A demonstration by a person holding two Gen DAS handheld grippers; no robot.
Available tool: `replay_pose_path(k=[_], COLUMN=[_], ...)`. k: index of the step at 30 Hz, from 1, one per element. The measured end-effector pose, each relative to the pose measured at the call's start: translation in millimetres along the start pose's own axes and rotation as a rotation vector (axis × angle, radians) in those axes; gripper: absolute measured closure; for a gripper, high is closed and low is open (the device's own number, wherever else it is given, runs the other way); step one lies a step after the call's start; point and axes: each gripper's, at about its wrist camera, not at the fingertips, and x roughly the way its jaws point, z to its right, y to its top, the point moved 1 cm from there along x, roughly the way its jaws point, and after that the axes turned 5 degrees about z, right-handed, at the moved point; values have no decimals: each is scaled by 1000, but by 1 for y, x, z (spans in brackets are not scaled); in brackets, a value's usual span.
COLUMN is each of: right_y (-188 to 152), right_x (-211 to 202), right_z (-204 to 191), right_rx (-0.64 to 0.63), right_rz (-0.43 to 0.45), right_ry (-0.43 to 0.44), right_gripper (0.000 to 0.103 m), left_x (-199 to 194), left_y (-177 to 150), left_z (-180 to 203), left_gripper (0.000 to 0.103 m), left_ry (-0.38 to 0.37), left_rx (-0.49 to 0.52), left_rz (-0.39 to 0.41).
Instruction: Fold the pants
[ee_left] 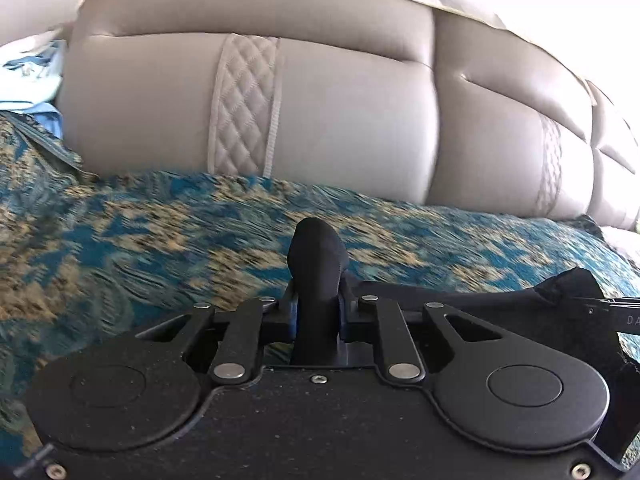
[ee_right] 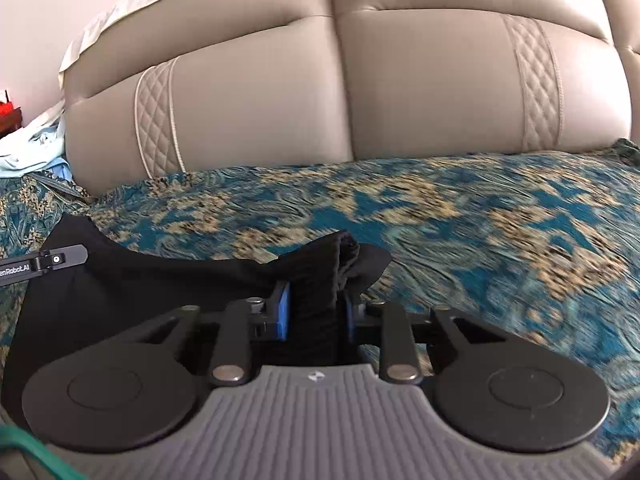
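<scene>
The black pants (ee_right: 168, 280) hang stretched between my two grippers above the bed. My left gripper (ee_left: 317, 312) is shut on a bunched edge of the pants (ee_left: 316, 256), which pokes up between its jaws. The cloth runs off to the right (ee_left: 500, 296) toward the other gripper. My right gripper (ee_right: 316, 312) is shut on a gathered edge of the pants, with blue pads (ee_right: 283, 312) showing beside the cloth. The left gripper's finger (ee_right: 60, 259) shows at the left of the right wrist view.
A teal and gold patterned bedspread (ee_left: 160, 232) (ee_right: 480, 216) lies below. A padded beige headboard (ee_left: 340, 112) (ee_right: 420, 92) stands just ahead. Light blue cloth (ee_left: 28, 80) is piled at the far left.
</scene>
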Motion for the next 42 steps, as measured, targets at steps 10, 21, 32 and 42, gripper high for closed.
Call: replay_pose_path(k=[10,21,32,42], right_y=[32,16,9,-3], right_x=[42,70,62,-2], right_z=[-73,-80,-68,-88], right_rx=[-105,-169,-73,-71], right_rz=[42,19,71,184], right_ry=[110,5,-94,-84], right_gripper=[77,62,24,16], left_x=[15,53,31,-41], left_y=[41,11,13,3], left_z=[-59,-61,-60,-39], left_gripper=[88,68,24,6], left_ry=[186,260,276,205], left_rx=[32,45,35,36], left_rz=[-5,-93,-108,-72])
